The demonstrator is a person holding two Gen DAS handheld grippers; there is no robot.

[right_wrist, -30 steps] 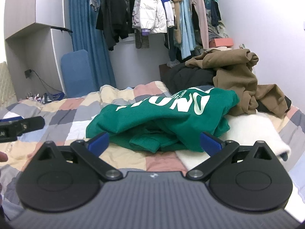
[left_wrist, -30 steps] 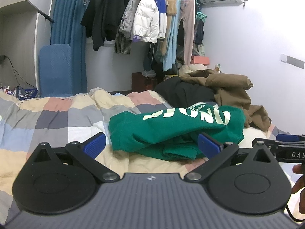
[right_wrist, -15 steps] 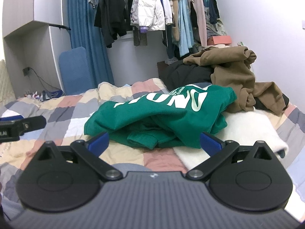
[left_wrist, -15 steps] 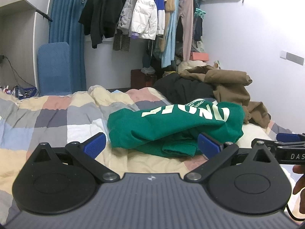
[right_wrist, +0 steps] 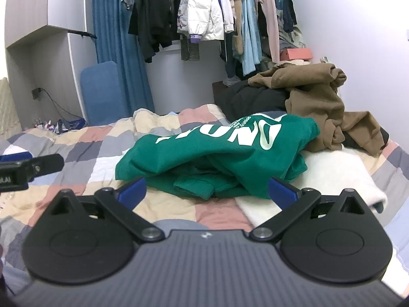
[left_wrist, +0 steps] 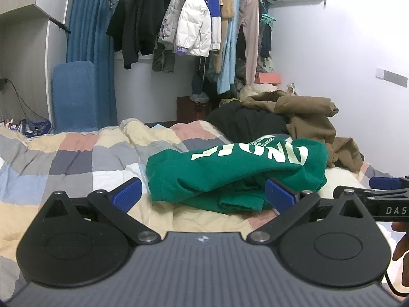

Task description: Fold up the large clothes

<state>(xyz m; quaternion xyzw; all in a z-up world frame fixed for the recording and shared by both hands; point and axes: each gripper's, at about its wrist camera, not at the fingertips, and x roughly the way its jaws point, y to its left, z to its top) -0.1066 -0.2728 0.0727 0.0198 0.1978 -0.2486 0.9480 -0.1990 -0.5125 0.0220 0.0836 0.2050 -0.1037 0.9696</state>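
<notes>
Jaws spread, empty, on left gripper [left_wrist: 203, 194] and right gripper [right_wrist: 208, 188] | green sweatshirt [left_wrist: 237, 171] crumpled on quilt [left_wrist: 76, 158] | approach underway, apparently | hem must be found, pinched.

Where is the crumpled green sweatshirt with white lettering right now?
In both wrist views the crumpled green sweatshirt with white lettering lies centre-right on the patchwork quilt, ahead of both open tongs, in front of the brown garment heap.
</notes>
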